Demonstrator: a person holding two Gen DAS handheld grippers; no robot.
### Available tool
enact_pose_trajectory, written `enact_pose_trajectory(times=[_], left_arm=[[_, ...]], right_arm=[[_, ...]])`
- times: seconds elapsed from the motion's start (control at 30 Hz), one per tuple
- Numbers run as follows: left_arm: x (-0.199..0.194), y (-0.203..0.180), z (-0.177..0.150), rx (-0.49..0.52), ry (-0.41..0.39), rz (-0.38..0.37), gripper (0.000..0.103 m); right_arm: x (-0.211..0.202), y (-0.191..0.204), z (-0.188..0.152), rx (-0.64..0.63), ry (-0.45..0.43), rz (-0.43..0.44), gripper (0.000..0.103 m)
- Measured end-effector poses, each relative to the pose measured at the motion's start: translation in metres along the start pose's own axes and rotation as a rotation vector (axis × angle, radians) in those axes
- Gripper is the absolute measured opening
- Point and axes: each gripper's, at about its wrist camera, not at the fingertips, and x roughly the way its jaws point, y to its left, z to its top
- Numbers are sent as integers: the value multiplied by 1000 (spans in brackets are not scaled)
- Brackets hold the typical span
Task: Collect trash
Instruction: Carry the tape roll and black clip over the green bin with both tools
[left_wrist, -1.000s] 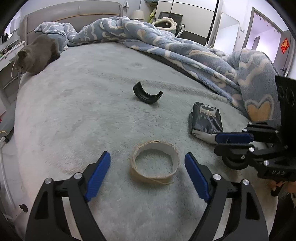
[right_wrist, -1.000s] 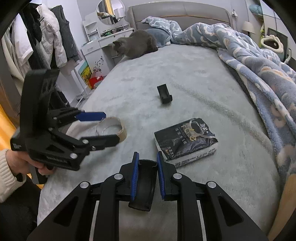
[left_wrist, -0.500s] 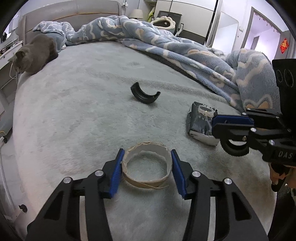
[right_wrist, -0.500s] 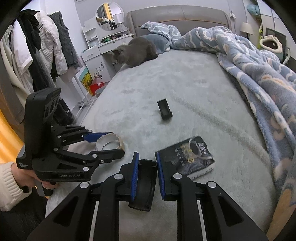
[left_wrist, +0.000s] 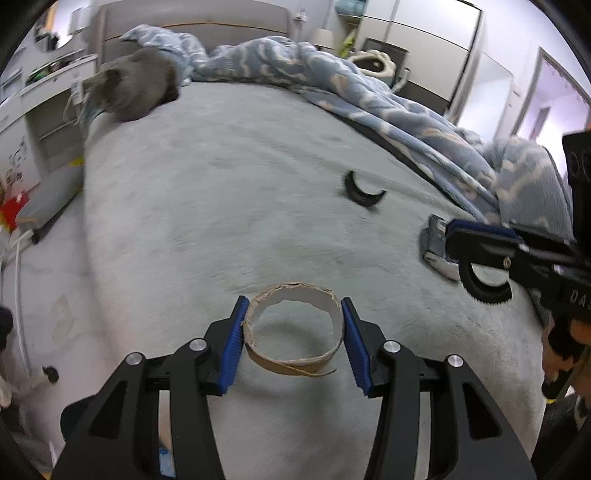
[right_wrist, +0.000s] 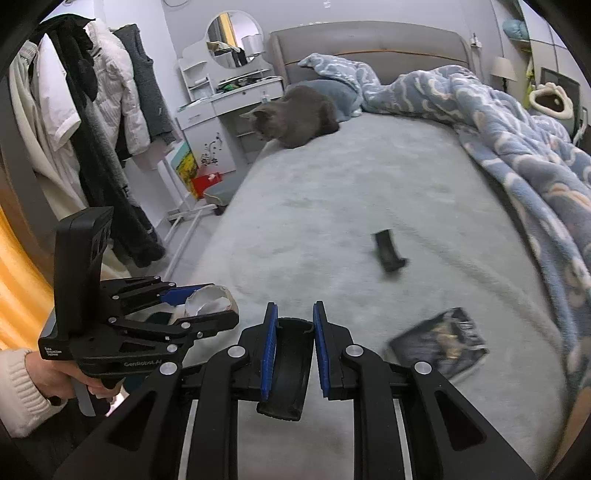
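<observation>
My left gripper is shut on a torn cardboard tape ring and holds it above the grey bed cover; the ring also shows in the right wrist view. My right gripper is shut on a curved black plastic piece, seen from the side in the left wrist view. A second curved black piece lies mid-bed, also in the right wrist view. A dark crumpled packet lies right of it, partly hidden behind the right gripper in the left wrist view.
A grey cat sits at the bed's far left edge near the headboard. A blue patterned blanket is heaped along the right side. A white dresser and hanging clothes stand left of the bed.
My left gripper closed around the tape ring and lifted it off the bed. Both grippers rose and drew back; the right one kept its black piece.
</observation>
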Motion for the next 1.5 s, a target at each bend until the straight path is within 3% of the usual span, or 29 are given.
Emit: enact_pose_trajectory(times=[0.33,0.67,0.97,1.5], left_arm=[[-39,49,-20,-89,-6,126,53],[-72,94,-46,-161,16,192,53],[-88,134,-75,-239,84,228,53],[-93,193,-126,-359,260,227,53]], right_arm=[[16,54,6,-32,7,37,19],[38,103,6,-66,35,73,19],[57,145,3,-97,60,109,19],[92,205,0,-149,109,158,19]])
